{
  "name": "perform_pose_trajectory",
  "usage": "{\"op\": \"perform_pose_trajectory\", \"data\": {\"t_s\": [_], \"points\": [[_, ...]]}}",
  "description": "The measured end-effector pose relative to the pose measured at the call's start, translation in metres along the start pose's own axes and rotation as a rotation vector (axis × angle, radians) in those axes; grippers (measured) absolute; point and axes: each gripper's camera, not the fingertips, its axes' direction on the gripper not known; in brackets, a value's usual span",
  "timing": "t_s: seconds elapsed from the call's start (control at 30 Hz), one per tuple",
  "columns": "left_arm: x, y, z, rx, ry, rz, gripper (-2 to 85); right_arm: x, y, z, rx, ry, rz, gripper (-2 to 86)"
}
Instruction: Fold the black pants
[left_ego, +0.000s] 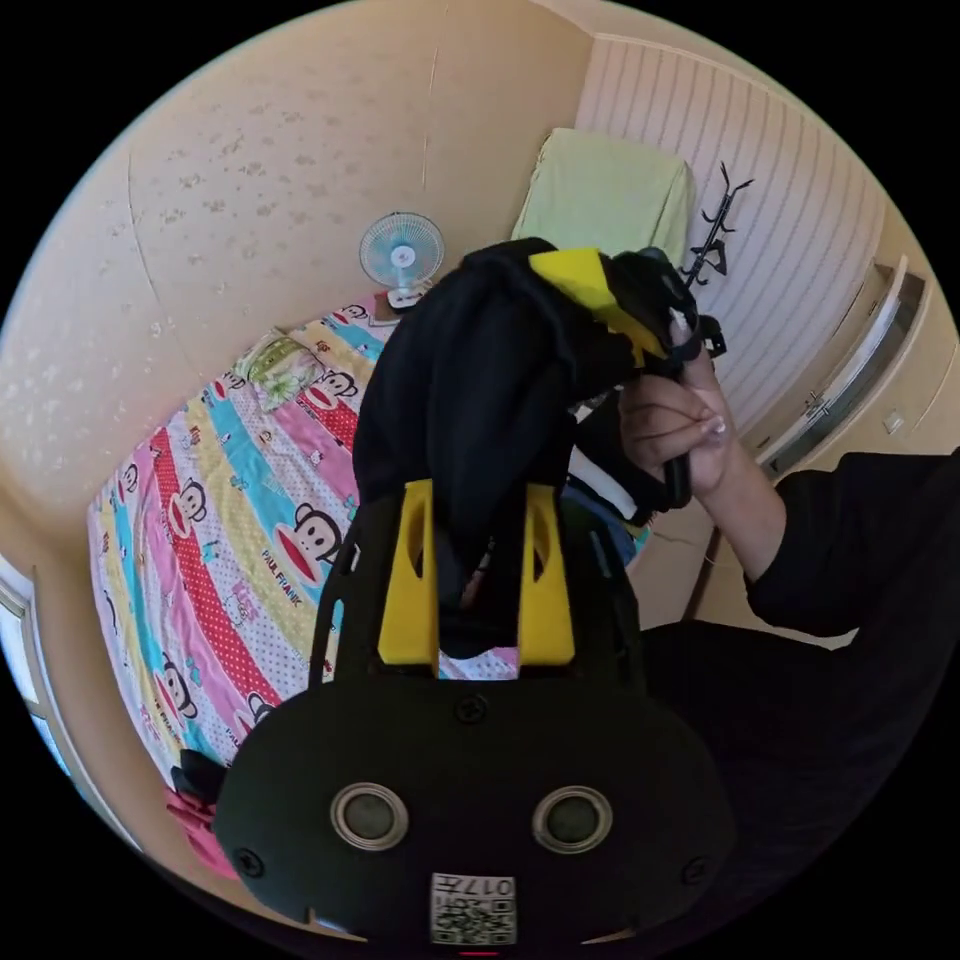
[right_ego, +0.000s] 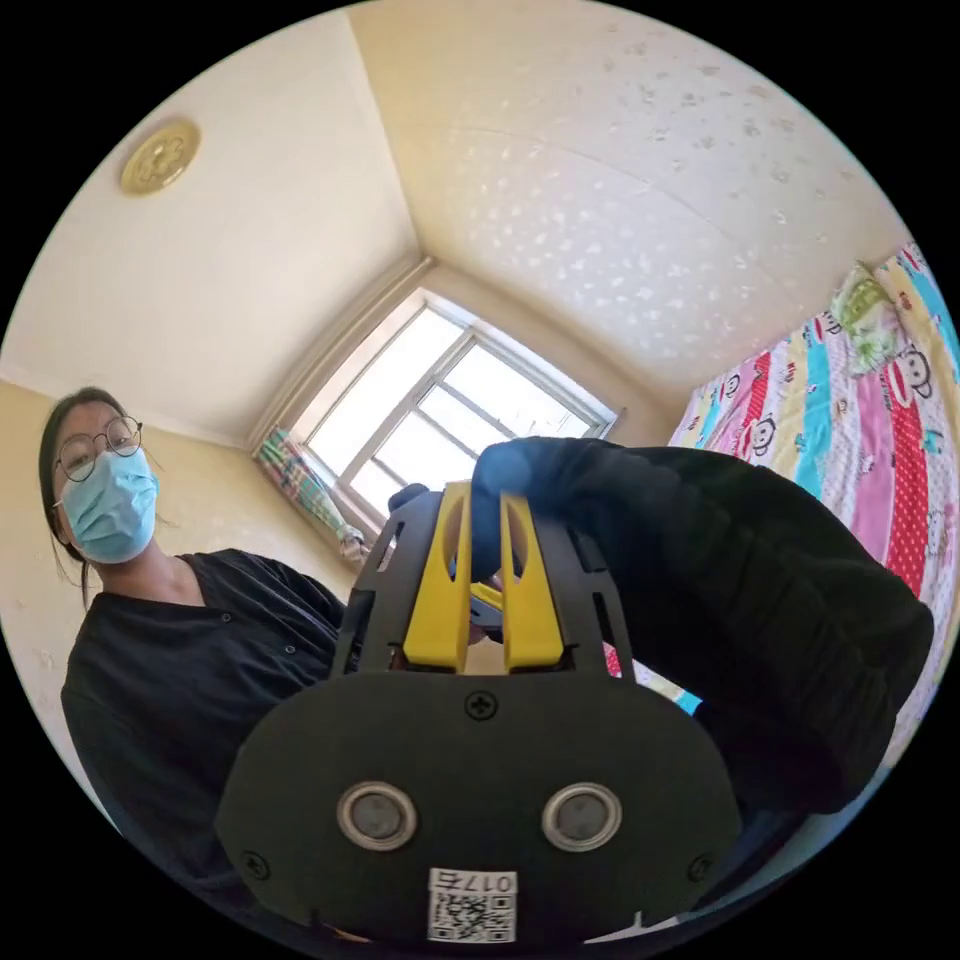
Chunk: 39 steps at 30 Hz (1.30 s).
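- Currently, far left, left gripper view: bed (left_ego: 200, 560) w/ striped cartoon sheet, lying below us; small fan (left_ego: 402, 252) at its head by the wall.
- Centre: left gripper (left_ego: 476, 530), yellow jaws narrow, both pressing a bunch of the black pants (left_ego: 470, 400); cloth hangs lifted in the air, off the bed.
- Right of centre: right gripper (left_ego: 600, 300), also clamped on the same pants at an upper edge, held by a hand (left_ego: 675, 425). Green cloth (left_ego: 605, 195) on the wall behind.
- Right gripper view: right gripper (right_ego: 487, 560), jaws nearly together w/ a fold of black pants (right_ego: 720, 600) between them; bulk drapes to the right.
- Step, as we judge it: pick-up/shake-out, no fold made yet.
- Next calls for: spreading the grippers apart to open the pants, then laying them flat on the bed.
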Motion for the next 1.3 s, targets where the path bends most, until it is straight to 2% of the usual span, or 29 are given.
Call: {"op": "perform_pose_trajectory", "data": {"t_s": [0.07,0.2,0.23,0.3,0.37,0.4,0.47,0.53,0.63,0.8,0.9,0.97,1.03,1.17,1.3], "points": [[0.000,0.011,-0.024,0.085,-0.042,-0.054,3.0,-0.024,0.003,0.034,-0.063,0.009,-0.068,2.7],[-0.031,0.033,-0.079,0.244,0.201,-0.220,1.2,-0.061,0.028,0.038,-0.055,0.070,-0.172,5.5],[-0.034,0.035,-0.087,0.257,0.210,-0.236,1.1,-0.075,0.046,0.031,-0.019,0.120,-0.225,5.3],[-0.034,0.035,-0.112,0.239,0.191,-0.203,0.6,-0.096,0.084,0.018,0.040,0.247,-0.317,5.0],[-0.027,0.038,-0.132,0.246,0.163,-0.161,0.3,-0.108,0.148,0.011,0.087,0.547,-0.380,5.6],[-0.024,0.041,-0.146,0.269,0.157,-0.167,0.3,-0.108,0.164,0.012,0.092,0.623,-0.378,6.2],[-0.025,0.048,-0.169,0.315,0.189,-0.179,0.2,-0.101,0.235,0.032,0.044,0.865,-0.503,9.0],[-0.025,0.055,-0.194,0.365,0.224,-0.176,0.2,-0.087,0.280,0.054,-0.005,0.963,-0.544,11.3],[-0.020,0.062,-0.242,0.439,0.266,-0.118,0.2,-0.059,0.318,0.087,-0.005,0.853,-0.431,13.4],[-0.003,0.067,-0.324,0.557,0.374,0.021,0.1,-0.039,0.321,0.157,-0.050,0.834,-0.502,16.3],[0.003,0.073,-0.362,0.599,0.425,0.072,0.3,-0.055,0.293,0.185,0.046,0.678,-0.607,17.5],[0.002,0.079,-0.383,0.619,0.420,0.075,0.4,-0.080,0.270,0.202,0.162,0.449,-0.696,17.8],[-0.004,0.090,-0.405,0.649,0.408,0.065,0.6,-0.099,0.258,0.206,0.278,0.292,-0.728,16.8],[-0.040,0.122,-0.457,0.747,0.377,-0.026,1.0,-0.135,0.225,0.201,0.430,0.096,-0.662,6.5],[-0.073,0.140,-0.502,0.787,0.359,-0.060,1.7,-0.192,0.184,0.195,0.445,0.058,-0.702,4.8]]}}
